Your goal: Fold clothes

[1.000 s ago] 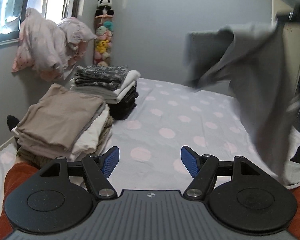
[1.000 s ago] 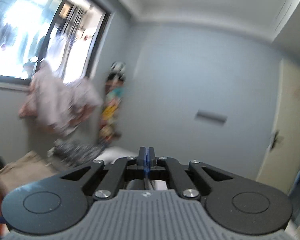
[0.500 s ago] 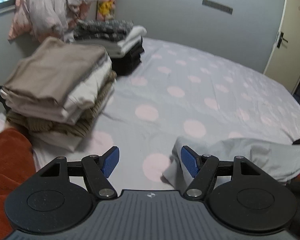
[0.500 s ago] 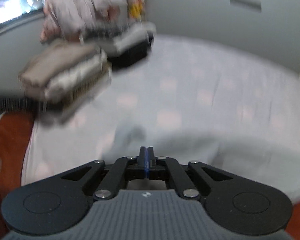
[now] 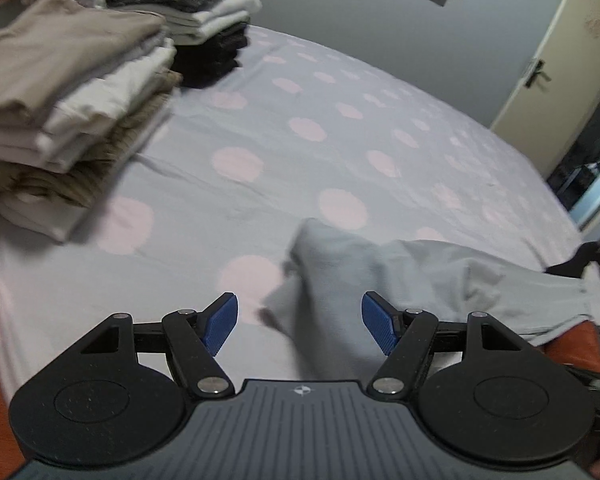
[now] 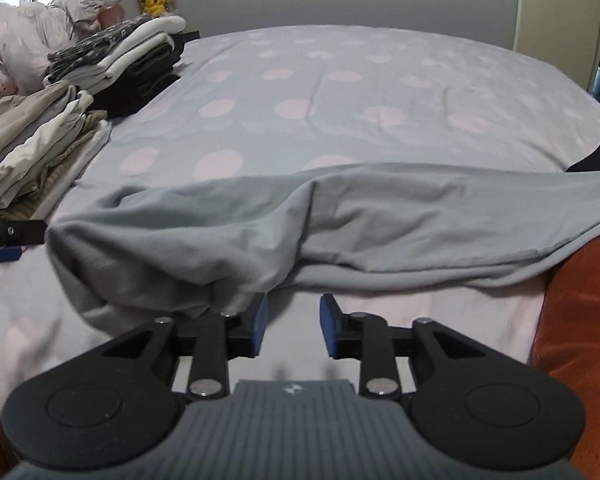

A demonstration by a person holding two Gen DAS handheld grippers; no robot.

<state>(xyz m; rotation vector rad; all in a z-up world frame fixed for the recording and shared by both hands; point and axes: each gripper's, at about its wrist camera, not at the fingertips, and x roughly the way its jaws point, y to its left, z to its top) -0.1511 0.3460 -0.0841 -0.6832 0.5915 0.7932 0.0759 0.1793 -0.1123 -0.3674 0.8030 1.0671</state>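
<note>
Two stacks of folded clothes point(image 6: 48, 128) already stand at the left side of your polka-dot bed point(image 6: 340, 80), while the grey garment point(image 6: 340, 216) lies crumpled and unfolded across its near edge, so the fold of this piece looks barely begun. Your right gripper point(image 6: 292, 322) has its jaws opening, nothing between them; the garment's bunched end lies draped over its left finger, the rest just beyond the tips. Your left gripper point(image 5: 299, 326) stands wide apart and empty, poised above the garment's point(image 5: 380, 276) left end.
</note>
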